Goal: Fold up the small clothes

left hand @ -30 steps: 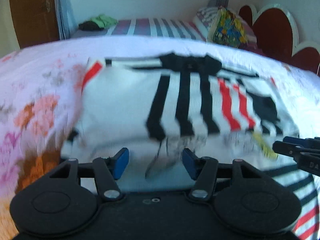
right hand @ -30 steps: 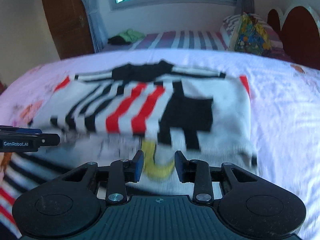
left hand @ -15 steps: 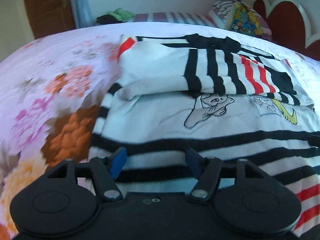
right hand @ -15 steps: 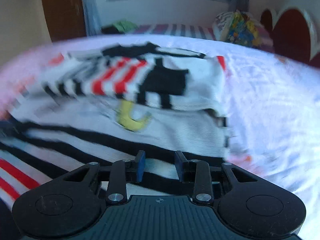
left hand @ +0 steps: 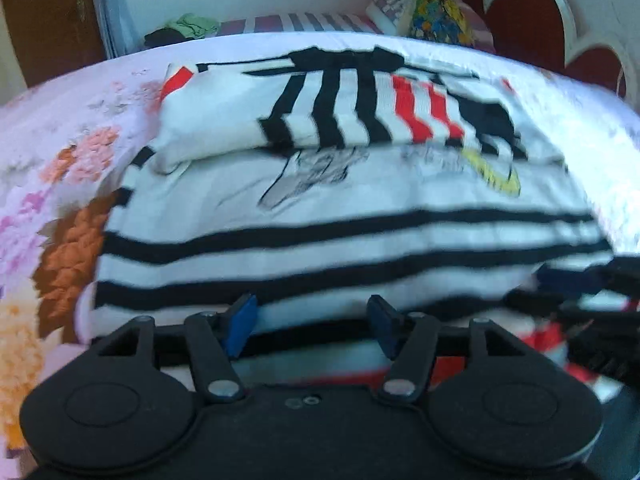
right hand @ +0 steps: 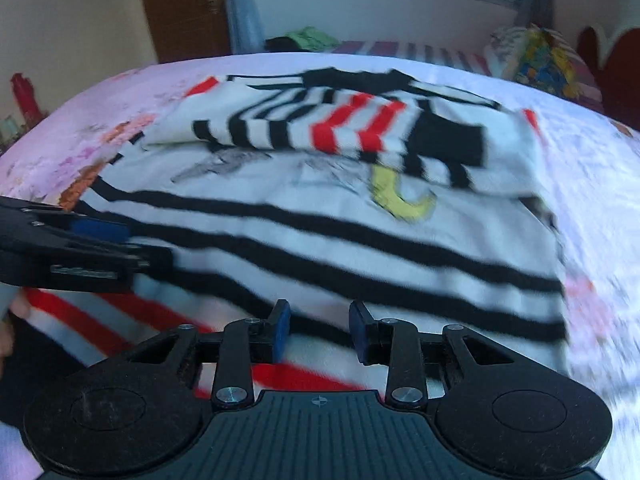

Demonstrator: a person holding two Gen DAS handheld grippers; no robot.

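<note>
A white sweater [left hand: 340, 196] with black and red stripes lies flat on the bed. Its striped sleeves [left hand: 320, 120] are folded across the chest, above a cartoon print. My left gripper [left hand: 312, 320] hovers over the lower black stripes near the hem. Its jaws are opening, with fabric under the gap and no pad pressing on it. In the right wrist view the same sweater [right hand: 320, 200] fills the frame. My right gripper [right hand: 319, 330] stands open with a narrow gap over the hem stripes and grips nothing. The left gripper [right hand: 80, 248] shows at that view's left edge.
A pink floral sheet [left hand: 68, 184] covers the bed around the sweater. Behind it stands a second bed with a striped cover [left hand: 304, 22], a colourful pillow [left hand: 436, 20] and green clothes [left hand: 192, 26]. A red headboard [left hand: 520, 20] is at the back right, a wooden door [right hand: 180, 8] at the back left.
Both grippers have drawn back from the folded sleeves toward the sweater's near hem. The sleeves now lie farther off and more of the lower stripes shows.
</note>
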